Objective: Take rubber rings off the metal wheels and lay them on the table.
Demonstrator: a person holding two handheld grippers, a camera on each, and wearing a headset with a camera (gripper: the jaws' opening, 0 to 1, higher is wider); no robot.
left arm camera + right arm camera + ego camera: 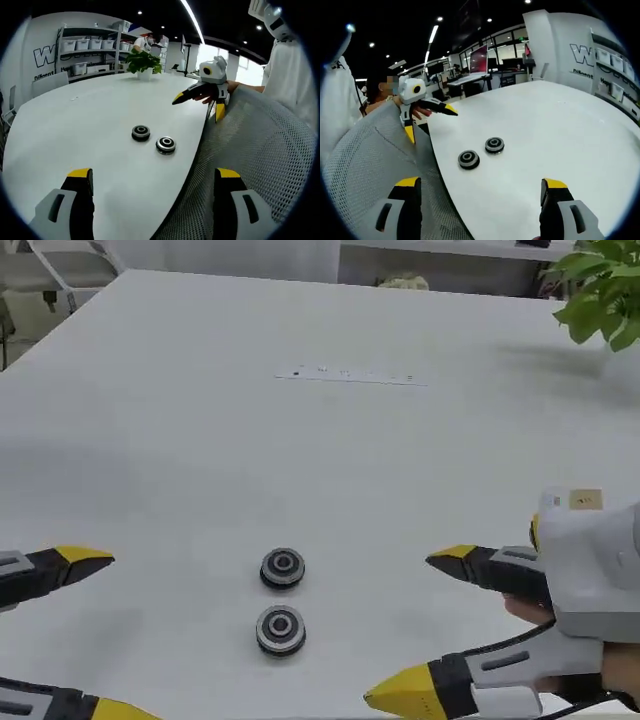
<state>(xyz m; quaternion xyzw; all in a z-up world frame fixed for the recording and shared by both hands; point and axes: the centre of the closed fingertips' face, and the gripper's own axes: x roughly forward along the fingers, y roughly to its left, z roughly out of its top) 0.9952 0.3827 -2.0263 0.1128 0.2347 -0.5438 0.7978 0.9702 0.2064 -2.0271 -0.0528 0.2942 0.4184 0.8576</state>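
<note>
- While both tools hover by the near edge of the white table (300, 460), the left gripper (105, 635) holds its jaws wide apart, empty.
- The right gripper (400, 630) also has its jaws spread wide, gripping nothing.
- Between them, close to the near edge, lies the nearer metal wheel (280, 629). The farther metal wheel (282, 567) is just beyond it, not touching.
- A black rubber ring (281, 583) sits on each wheel.
- A potted plant (600, 290) stands at the far right corner.

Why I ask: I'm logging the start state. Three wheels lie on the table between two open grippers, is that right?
No, two wheels, not three: far wheel and near wheel, per the head view. They lie on the table between the open left gripper and right gripper.
</note>
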